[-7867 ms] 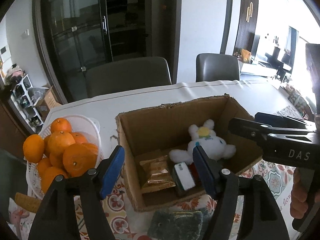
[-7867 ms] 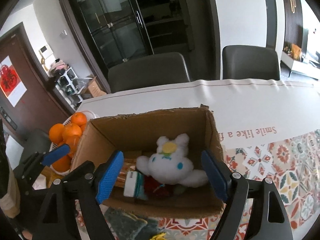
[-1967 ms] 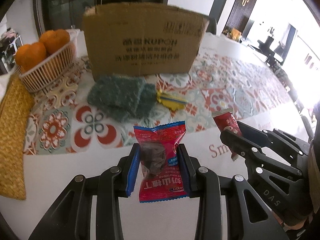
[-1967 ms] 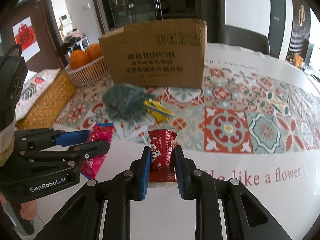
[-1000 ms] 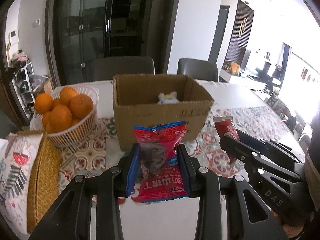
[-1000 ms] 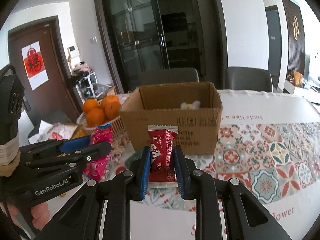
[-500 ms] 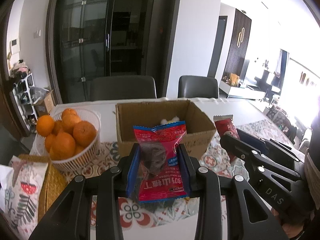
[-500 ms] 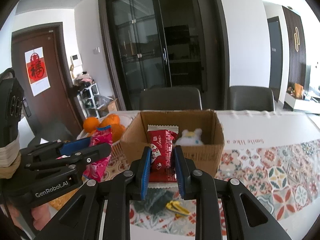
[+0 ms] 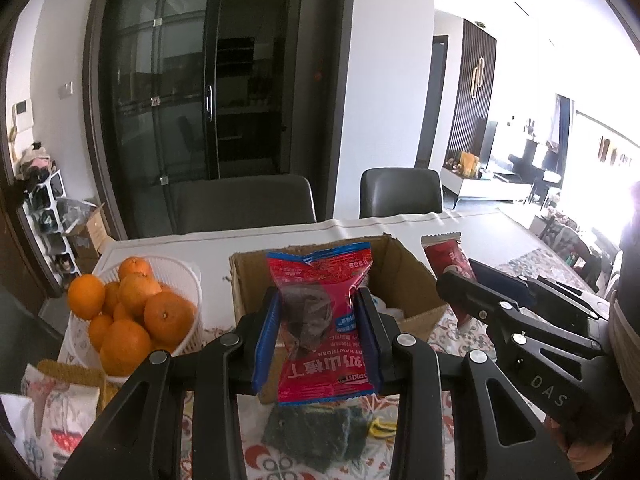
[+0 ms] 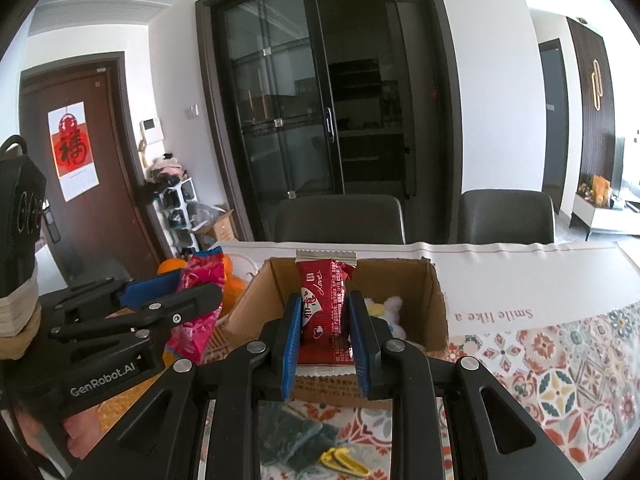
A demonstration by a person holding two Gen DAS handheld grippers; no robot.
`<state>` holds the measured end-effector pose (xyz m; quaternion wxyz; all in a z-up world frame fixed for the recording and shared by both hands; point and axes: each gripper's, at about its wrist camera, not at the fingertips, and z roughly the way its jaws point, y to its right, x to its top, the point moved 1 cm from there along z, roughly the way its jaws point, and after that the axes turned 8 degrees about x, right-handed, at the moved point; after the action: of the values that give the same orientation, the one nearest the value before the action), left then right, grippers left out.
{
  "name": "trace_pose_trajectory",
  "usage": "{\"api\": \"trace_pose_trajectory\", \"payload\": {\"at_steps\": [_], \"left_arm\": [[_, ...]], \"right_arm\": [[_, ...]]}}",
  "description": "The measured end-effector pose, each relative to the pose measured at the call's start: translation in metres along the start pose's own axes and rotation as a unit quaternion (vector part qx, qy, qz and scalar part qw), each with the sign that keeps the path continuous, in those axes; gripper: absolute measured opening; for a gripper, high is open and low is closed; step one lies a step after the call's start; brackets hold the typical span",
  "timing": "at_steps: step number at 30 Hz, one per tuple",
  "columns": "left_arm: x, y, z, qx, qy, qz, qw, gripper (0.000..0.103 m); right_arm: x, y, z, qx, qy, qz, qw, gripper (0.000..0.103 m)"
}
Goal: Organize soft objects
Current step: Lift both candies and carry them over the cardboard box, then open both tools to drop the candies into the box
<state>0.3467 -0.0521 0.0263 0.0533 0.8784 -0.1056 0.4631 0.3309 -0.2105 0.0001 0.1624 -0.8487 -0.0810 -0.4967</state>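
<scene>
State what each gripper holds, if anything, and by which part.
Left gripper: bright red snack packet, pinched across its middle. Right gripper: dark red snack bar wrapper, pinched at its side edges.

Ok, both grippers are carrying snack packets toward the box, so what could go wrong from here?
1. The left gripper pinches the pink packet only at its middle; the loose top could catch on the box rim.
2. The right gripper with the red packet hangs close beside the left one, so they might bump over the opening.
3. The plush toy already inside may block a packet from landing flat.
</scene>
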Motion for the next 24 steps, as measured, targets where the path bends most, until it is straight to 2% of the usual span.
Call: {"api": "trace_pose_trajectory", "payload": {"at_steps": [12, 24], "left_arm": [[0.022, -0.004, 0.046, 0.009, -0.011, 0.006, 0.9999, 0.037], [0.022, -0.005, 0.096, 0.019, -0.043, 0.011, 0.9988, 0.037]], "right_arm": [[0.015, 0.016, 0.039, -0.003, -0.017, 0.003, 1.000, 0.025], [0.014, 0.029, 0.076, -0.009, -0.052, 0.004, 0.999, 0.025]]}}
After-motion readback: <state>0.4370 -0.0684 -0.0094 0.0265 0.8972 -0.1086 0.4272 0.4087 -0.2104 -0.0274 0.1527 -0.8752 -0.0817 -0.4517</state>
